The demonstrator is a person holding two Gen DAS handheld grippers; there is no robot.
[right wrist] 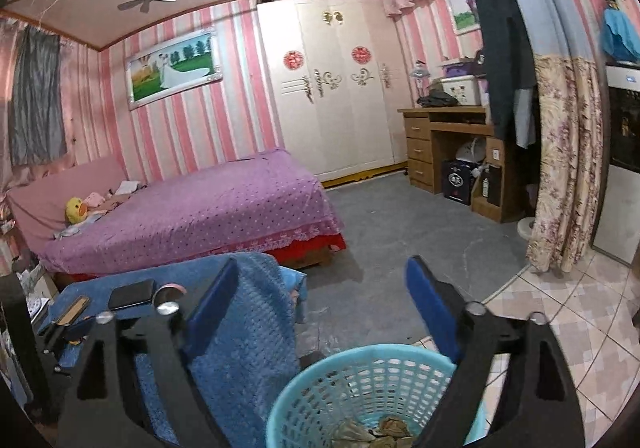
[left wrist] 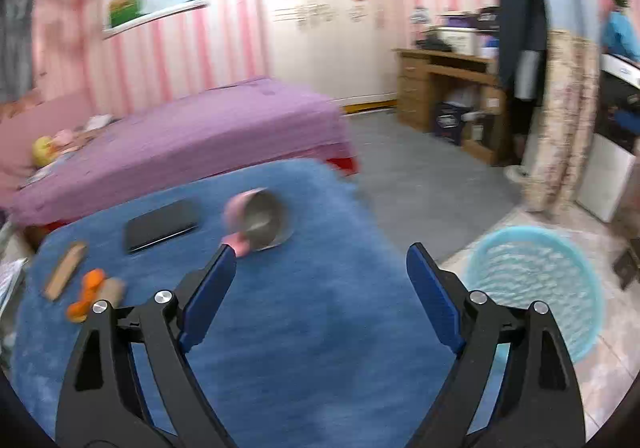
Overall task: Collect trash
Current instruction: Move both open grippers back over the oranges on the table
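In the left wrist view my left gripper [left wrist: 322, 252] stands open over a table under a blue cloth [left wrist: 312, 336], with nothing between its fingers. Left of it lie an orange scrap [left wrist: 86, 294], a crumpled brown piece [left wrist: 114, 288] and a brown stick-like wrapper [left wrist: 66, 270]. A turquoise mesh basket [left wrist: 536, 280] stands on the floor to the right of the table. In the right wrist view my right gripper [right wrist: 323, 264] is open and empty above that basket [right wrist: 376, 348]. Crumpled brownish trash [right wrist: 372, 434] lies at the basket's bottom.
A black phone [left wrist: 162, 226] and a pink-handled metal cup [left wrist: 256, 221] on its side rest on the blue cloth. Behind are a purple bed [right wrist: 200, 207], a white wardrobe [right wrist: 336, 87], a wooden desk [right wrist: 448, 151] and a floral curtain [right wrist: 568, 167].
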